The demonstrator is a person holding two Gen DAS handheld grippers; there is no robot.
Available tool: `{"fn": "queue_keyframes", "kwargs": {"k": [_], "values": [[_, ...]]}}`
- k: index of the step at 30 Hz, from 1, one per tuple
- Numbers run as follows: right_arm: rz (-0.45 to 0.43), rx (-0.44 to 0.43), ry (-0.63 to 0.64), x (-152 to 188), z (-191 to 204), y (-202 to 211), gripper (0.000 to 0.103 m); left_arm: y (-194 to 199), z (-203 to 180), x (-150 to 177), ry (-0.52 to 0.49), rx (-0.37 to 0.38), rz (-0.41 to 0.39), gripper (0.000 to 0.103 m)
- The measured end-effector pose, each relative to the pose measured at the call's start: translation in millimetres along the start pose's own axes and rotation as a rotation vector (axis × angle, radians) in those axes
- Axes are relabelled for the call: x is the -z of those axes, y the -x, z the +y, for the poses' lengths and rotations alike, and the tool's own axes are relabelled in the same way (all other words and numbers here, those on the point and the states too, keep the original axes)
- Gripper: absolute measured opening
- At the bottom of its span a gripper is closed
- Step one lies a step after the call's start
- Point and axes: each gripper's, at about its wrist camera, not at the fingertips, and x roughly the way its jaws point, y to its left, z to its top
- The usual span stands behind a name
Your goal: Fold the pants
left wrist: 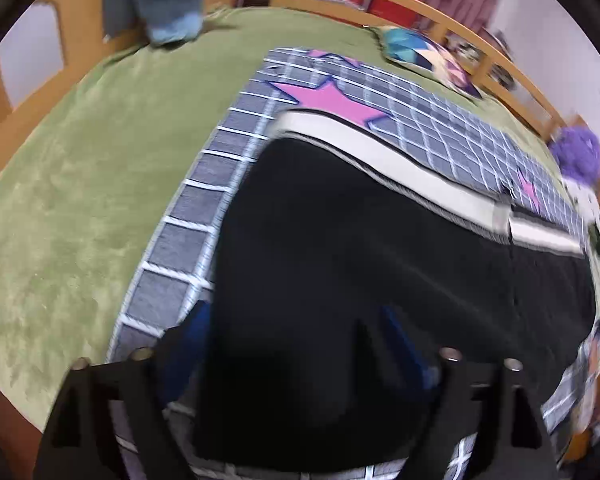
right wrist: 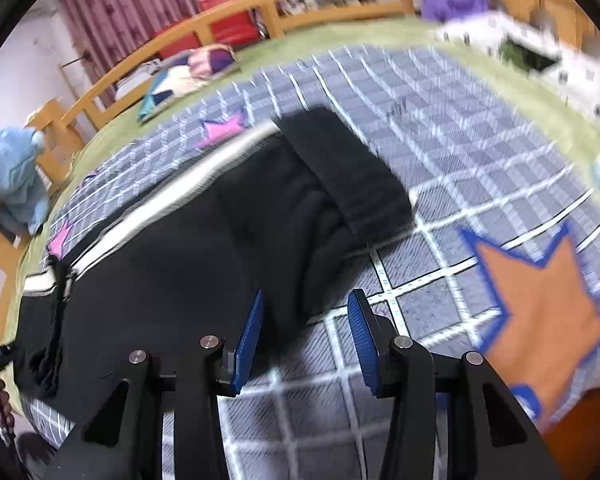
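**Bed, green cover, checked blanket**

A wooden-railed bed carries a green cover. On the cover lies a grey checked blanket with stars. Black pants lie on the blanket. A colourful pillow lies at one o'clock, blue clothing at eleven, both on the green.

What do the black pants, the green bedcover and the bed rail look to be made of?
Pants: soft, matte knit, likely fleece or jersey; the ribbed cuff and a pale side stripe show.
Green bedcover: plush, short pile, seemingly fleece or velvet; brushed patches catch the light unevenly.
Bed rail: wood by its look, with a smooth honey-coloured finish; motion blur hides any grain.
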Motion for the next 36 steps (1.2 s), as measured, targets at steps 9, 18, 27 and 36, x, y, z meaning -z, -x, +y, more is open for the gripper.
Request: {"fn": "queue_keyframes", "kwargs": {"k": [9,18,27,36], "values": [[-0.018,-0.187,0.327,24.0,177.0,13.1,0.026,8.9,-2.9,22.4,0.006,-0.052,-0.082,0.089],[0.113,-0.338,0.509,83.2,316.5,-33.6,0.019,27.8,11.7,26.6,0.091,0.02,-0.165,0.089],[0.188,-0.243,0.451,81.1,323.3,-77.5,0.035,39.1,18.4,30.2,0.104,0.045,-0.204,0.089],[0.082,-0.143,0.567,86.8,335.9,-60.4,0.034,40.1,23.8,33.0,0.126,0.068,-0.2,0.089]]}}
